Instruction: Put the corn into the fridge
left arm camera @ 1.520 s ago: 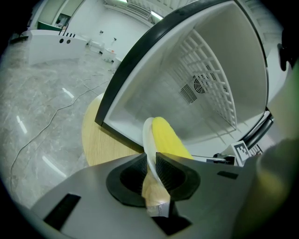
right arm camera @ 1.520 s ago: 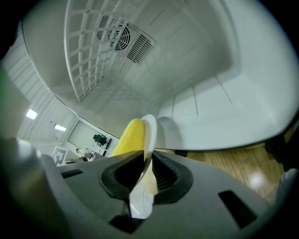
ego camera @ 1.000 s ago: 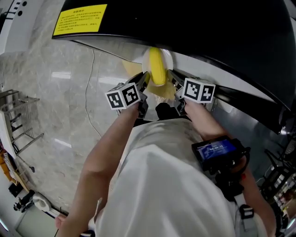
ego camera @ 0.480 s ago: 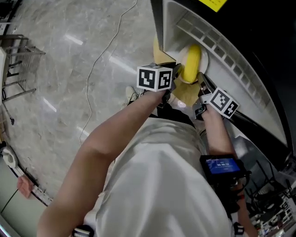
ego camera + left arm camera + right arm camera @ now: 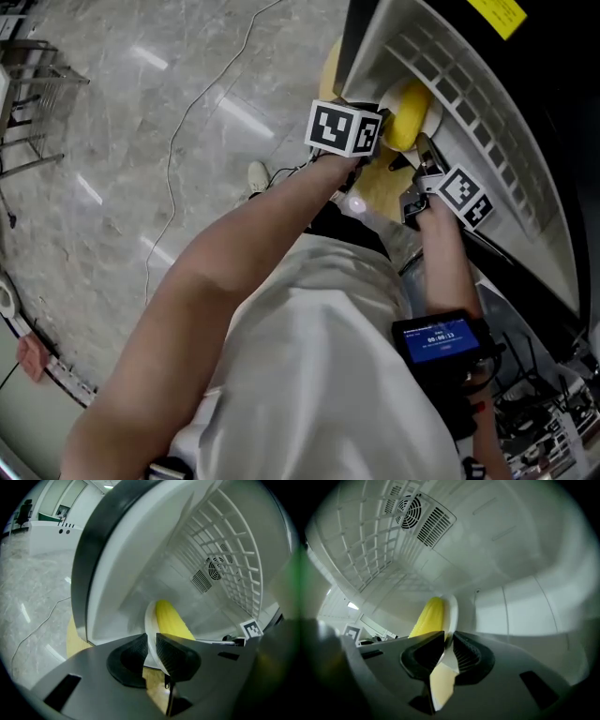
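The corn (image 5: 405,117) lies lengthwise on a white plate (image 5: 432,109), and neither claw touches it; we see only the plate gripped. In the left gripper view the corn (image 5: 171,620) sits just beyond the left claw (image 5: 151,651) and a little to the right of its jaws, which are pressed onto the near rim of the plate (image 5: 150,623). In the right gripper view the corn (image 5: 427,616) lies just beyond the right claw (image 5: 446,651) and a little to the left of its jaws, which pinch the opposite rim of the plate (image 5: 453,609). The cob therefore sits between the two claws, carried on the plate they hold from either side. From the head view, the left claw (image 5: 380,139) and the right claw (image 5: 422,161) flank the plate, each with its marker cube behind it. The plate is up at the mouth of the fridge (image 5: 450,80), with white inner walls behind it, and we cannot tell whether it rests on anything there. A wire shelf (image 5: 234,550) and a round fan vent (image 5: 215,566) show deeper inside. Outside the fridge, a marbled floor (image 5: 122,159) spreads below with a thin cable (image 5: 178,141) trailing across it.
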The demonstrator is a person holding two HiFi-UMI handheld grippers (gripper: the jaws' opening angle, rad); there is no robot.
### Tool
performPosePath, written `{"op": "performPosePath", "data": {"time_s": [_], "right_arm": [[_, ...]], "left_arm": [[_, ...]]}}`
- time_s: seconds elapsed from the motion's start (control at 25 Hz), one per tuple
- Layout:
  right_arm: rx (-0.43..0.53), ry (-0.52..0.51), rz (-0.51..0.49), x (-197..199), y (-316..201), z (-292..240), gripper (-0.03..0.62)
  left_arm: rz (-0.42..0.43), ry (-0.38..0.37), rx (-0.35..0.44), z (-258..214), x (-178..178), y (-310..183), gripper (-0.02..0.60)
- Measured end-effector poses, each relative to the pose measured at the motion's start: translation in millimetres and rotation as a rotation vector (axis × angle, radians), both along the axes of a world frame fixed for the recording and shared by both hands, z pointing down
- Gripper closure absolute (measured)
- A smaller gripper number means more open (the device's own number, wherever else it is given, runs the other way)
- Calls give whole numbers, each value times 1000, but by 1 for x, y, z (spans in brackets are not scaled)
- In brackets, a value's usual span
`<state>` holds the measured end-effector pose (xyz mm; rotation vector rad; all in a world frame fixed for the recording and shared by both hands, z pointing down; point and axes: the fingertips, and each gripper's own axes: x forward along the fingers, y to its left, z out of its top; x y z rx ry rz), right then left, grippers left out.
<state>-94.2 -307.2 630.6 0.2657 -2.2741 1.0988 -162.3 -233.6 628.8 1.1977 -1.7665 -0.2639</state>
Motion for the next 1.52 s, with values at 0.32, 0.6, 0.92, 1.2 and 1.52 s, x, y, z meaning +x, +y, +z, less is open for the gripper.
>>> {"op": "performPosePath", "data": {"time_s": [0.32,0.6,0.92,1.2,1.52], "right_arm": [[51,51,23,-5,-24,10,539],[112,94,7,-11,-31,12,537],[170,142,-35,-16,-31,14,536],[167,187,-34,-12,-29,21,520],[279,193,-35,-13,-40,12,482]], "left_arm": [[40,-45,-47,9,-8,-29,523],[46,-51,-86,16,-10,-36,523],[54,-73,-125,21,-13,-36,522],[84,-105,-133,19,-15,-35,513],[50,-167,-174,16,-20,-29,482]]}}
